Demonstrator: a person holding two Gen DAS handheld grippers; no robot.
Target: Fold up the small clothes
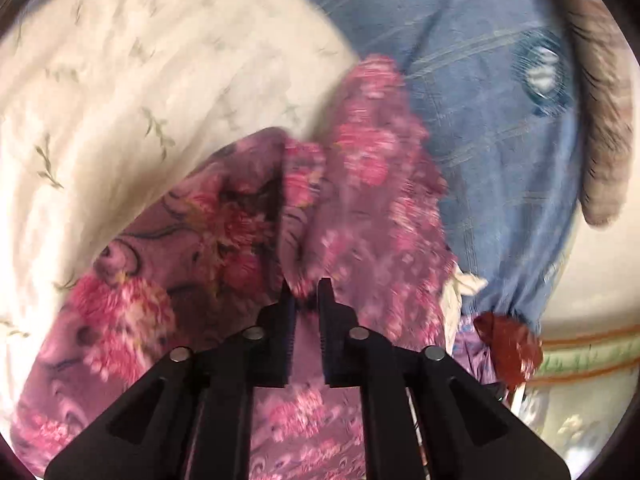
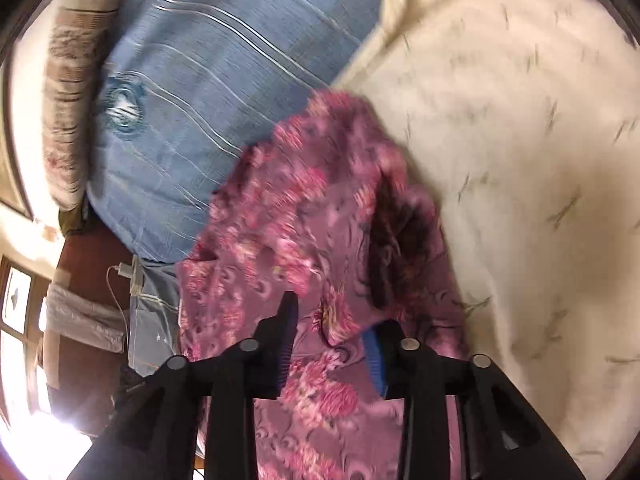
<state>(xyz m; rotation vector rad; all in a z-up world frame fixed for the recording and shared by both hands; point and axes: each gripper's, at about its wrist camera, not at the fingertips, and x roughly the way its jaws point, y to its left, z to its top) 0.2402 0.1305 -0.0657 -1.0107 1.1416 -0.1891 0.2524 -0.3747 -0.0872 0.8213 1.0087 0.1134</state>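
Observation:
A purple garment with pink flowers (image 1: pixel 360 184) lies bunched on a cream sheet, blurred by motion. My left gripper (image 1: pixel 307 292) is shut on a raised fold of it, and the cloth is pinched between the black fingertips (image 1: pixel 326 292). In the right wrist view the same garment (image 2: pixel 304 208) spreads under my right gripper (image 2: pixel 332 316). That gripper's jaws stand apart, with cloth lying loose between them. A flap of it drapes over the tip of the blue-padded right finger (image 2: pixel 376 360).
The cream leaf-print sheet (image 1: pixel 120 80) (image 2: pixel 520 160) covers the bed. A blue striped pillow (image 1: pixel 480 100) (image 2: pixel 208 80) lies beside the garment, and a beige striped cushion (image 2: pixel 68 100) lies beyond it. A white charger and cable (image 2: pixel 124 272) hang at the bed's edge. Reddish-brown cloth (image 1: pixel 508 352) lies there too.

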